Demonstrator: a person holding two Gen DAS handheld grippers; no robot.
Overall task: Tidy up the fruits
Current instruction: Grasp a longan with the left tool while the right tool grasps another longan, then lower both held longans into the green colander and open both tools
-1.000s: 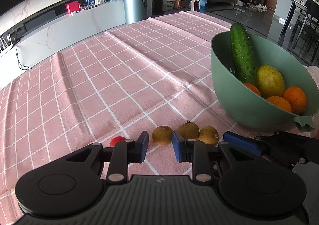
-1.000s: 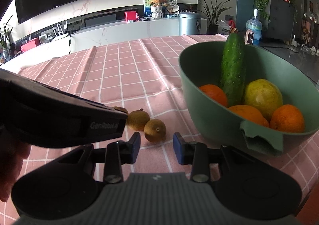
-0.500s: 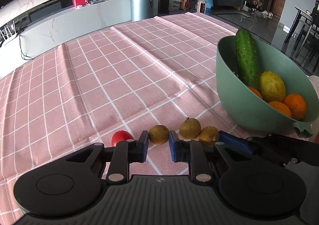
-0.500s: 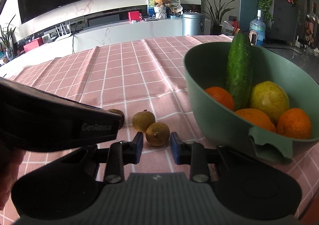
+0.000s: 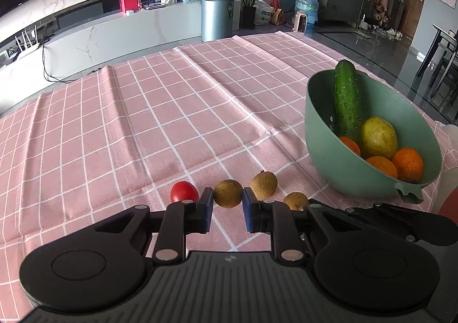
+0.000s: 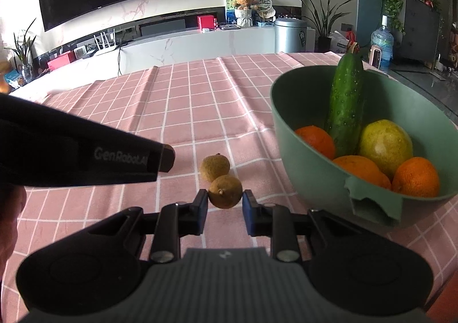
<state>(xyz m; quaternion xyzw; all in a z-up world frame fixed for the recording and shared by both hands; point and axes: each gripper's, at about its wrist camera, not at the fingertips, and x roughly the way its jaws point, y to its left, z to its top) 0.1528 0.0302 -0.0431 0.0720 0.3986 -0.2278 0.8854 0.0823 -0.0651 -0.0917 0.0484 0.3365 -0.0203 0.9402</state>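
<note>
**Both grippers clamped on longans beside the bowl**

Left gripper [image 5: 228, 202]: jaws closed across a small tan longan [image 5: 228, 193], pads bearing on its flanks at the widest part. Right gripper [image 6: 224, 202]: jaws likewise pinched on a second longan [image 6: 225, 191], stem scar facing the camera. Both sets of jaws have just been closing, fruit between them. Whether either fruit is clear of the cloth I cannot tell.

A third longan [image 5: 264, 183] lies free on the pink checked tablecloth [image 5: 171, 128], just beyond the held pair; a cherry tomato [image 5: 184, 192] lies beside the left jaw.

Handling, judged: longans are light, round, with a thin, dry, slightly rough shell that is brittle under pressure. Grip across the equator, gently; roundness invites rolling out. The tomato is smooth, glossy and soft, likelier to slip or bruise.

Green bowl [image 6: 286, 134]: matte, plastic-looking, smooth wall, tabbed rim. It holds a bumpy cucumber [image 6: 345, 105] standing on end, oranges and a yellow-green fruit.
</note>
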